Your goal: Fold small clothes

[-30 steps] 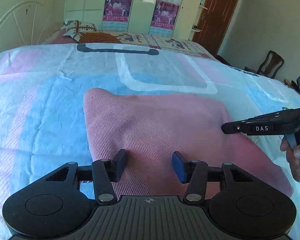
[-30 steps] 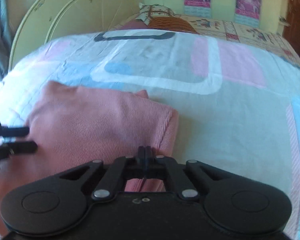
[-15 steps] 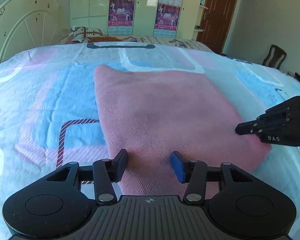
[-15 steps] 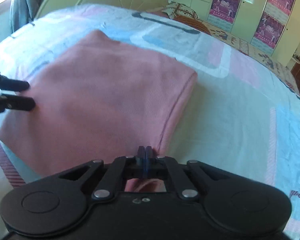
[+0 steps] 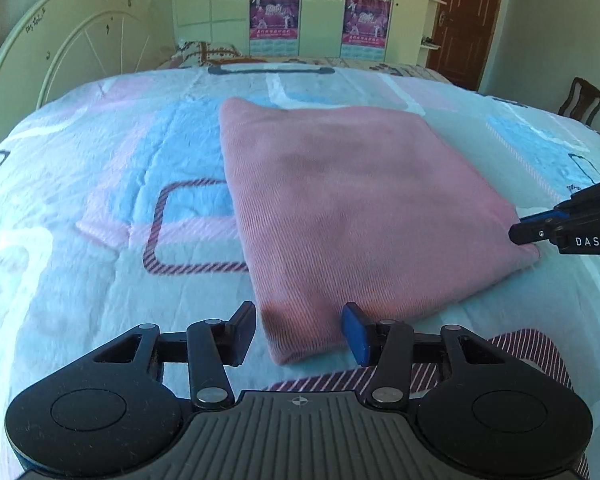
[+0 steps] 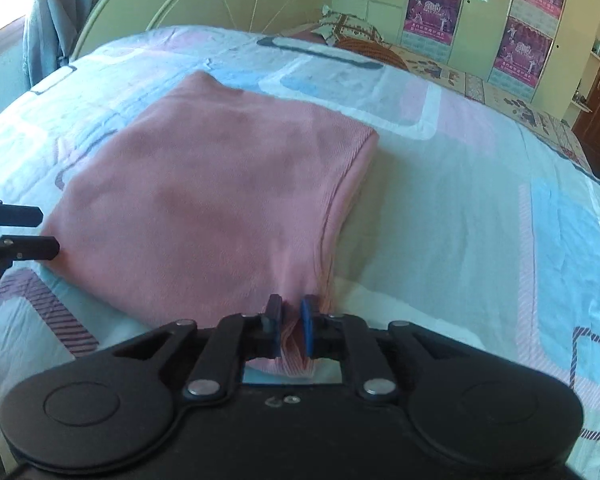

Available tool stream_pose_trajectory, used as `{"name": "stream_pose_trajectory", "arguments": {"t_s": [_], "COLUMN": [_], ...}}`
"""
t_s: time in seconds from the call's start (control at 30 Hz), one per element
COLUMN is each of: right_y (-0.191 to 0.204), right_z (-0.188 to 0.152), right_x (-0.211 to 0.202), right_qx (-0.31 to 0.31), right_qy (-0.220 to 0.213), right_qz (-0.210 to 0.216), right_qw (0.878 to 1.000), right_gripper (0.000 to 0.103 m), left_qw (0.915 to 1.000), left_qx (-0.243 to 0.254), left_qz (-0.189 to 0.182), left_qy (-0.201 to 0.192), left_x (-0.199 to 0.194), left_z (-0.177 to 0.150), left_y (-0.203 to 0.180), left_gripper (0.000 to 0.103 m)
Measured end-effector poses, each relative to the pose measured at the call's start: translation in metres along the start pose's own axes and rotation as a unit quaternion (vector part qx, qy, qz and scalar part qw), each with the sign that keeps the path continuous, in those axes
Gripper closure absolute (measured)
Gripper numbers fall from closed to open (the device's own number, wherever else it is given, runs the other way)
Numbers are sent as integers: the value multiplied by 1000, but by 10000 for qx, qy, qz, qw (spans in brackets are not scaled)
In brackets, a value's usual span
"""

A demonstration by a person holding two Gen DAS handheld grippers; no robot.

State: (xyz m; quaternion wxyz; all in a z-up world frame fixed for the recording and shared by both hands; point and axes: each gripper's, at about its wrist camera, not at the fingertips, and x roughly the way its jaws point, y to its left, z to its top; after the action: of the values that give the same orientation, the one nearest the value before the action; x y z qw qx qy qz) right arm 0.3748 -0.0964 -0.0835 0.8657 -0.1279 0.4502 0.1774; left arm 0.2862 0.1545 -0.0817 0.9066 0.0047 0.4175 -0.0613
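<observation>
A folded pink knitted garment (image 5: 352, 208) lies flat on the patterned bedsheet (image 5: 100, 208); it also shows in the right wrist view (image 6: 204, 200). My left gripper (image 5: 298, 332) is open, its fingers either side of the garment's near corner, not gripping. It shows at the left edge of the right wrist view (image 6: 28, 232). My right gripper (image 6: 290, 330) has its jaws slightly apart around the garment's near right corner, with pink cloth between the pads. It shows at the right edge of the left wrist view (image 5: 540, 228).
A cream headboard (image 5: 72, 44) stands at the far left. Pillows (image 5: 208, 50) lie at the far end of the bed. Wardrobes with posters (image 5: 276, 8), a brown door (image 5: 464, 20) and a wooden chair (image 5: 584, 100) stand beyond the bed.
Both grippers have drawn back toward the near side of the garment. The right gripper's jaws, shut before, have parted slightly on the corner. The garment now lies flat.
</observation>
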Motion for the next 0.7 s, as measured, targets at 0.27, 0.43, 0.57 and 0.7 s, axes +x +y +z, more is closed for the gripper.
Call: {"name": "stream_pose_trajectory", "arguments": {"t_s": [0.27,0.43,0.57,0.7], "right_y": [7,7,9,9], "right_z": [-10,-17,-16,-36], "right_x": [16,10,3,-47], "right_qx": [111,81,106,347], "right_qy": [38,-4,-42,-504], "right_qz": [-88,-108,-149,-74], "right_qw": [9999,9999,9998,9981], "right_gripper": [93,93,93,89], "left_qw": [9996,9993,9988,9980], "left_qx": [-232,-181,-146,-341], "left_qz": [177,329,463,397], "left_qy": [47,51,43,-345], "left_x": [10,6,-2,-48], "left_z": [-14,-17,-18,-23], "left_y": [-3,-11,-18,-28], "left_gripper": [55,55,55,55]}}
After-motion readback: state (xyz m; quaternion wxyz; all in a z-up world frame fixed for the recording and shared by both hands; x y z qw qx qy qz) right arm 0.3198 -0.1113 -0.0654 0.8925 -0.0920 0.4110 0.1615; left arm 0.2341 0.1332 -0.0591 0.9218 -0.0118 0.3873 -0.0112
